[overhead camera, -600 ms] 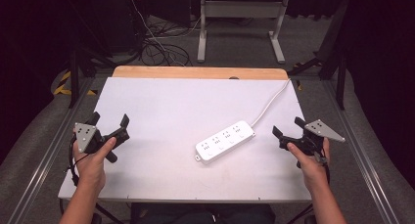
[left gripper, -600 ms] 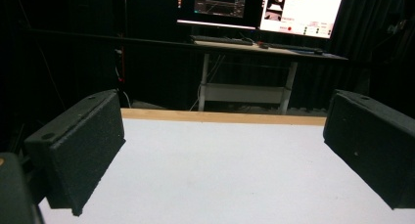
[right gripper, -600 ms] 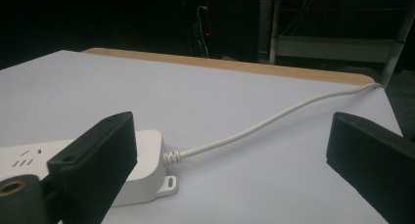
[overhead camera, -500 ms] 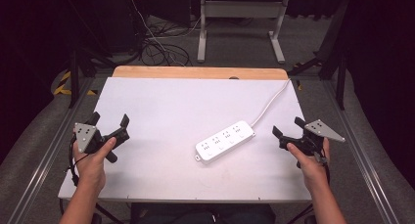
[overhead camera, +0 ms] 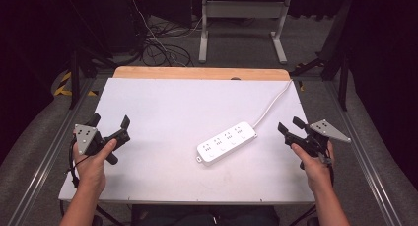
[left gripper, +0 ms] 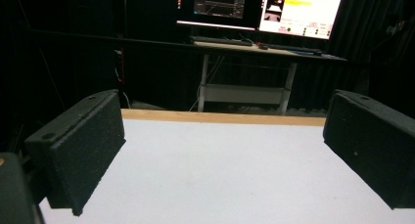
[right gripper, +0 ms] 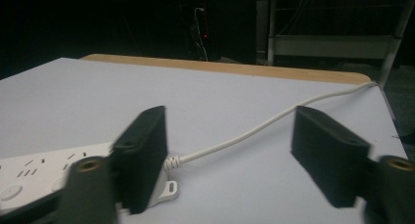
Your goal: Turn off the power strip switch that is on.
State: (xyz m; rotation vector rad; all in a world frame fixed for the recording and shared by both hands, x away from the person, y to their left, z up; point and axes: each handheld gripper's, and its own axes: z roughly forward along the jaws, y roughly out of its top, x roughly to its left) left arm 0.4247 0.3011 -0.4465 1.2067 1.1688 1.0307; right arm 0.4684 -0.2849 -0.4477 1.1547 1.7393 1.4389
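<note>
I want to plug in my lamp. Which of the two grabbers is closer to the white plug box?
The right gripper. Its open fingers sit just beside the cord end of the power strip, while the left gripper is far across the white table.

Left claw (left gripper: pixel 220 160) stands with its two black jaws spread wide, nothing between them, above the white desk (left gripper: pixel 220 170). The desk's wooden far edge (left gripper: pixel 220 118) runs across the view. Beyond it, in a dark room, a second table (left gripper: pixel 244 94) carries lit monitors (left gripper: pixel 259 6).
</note>
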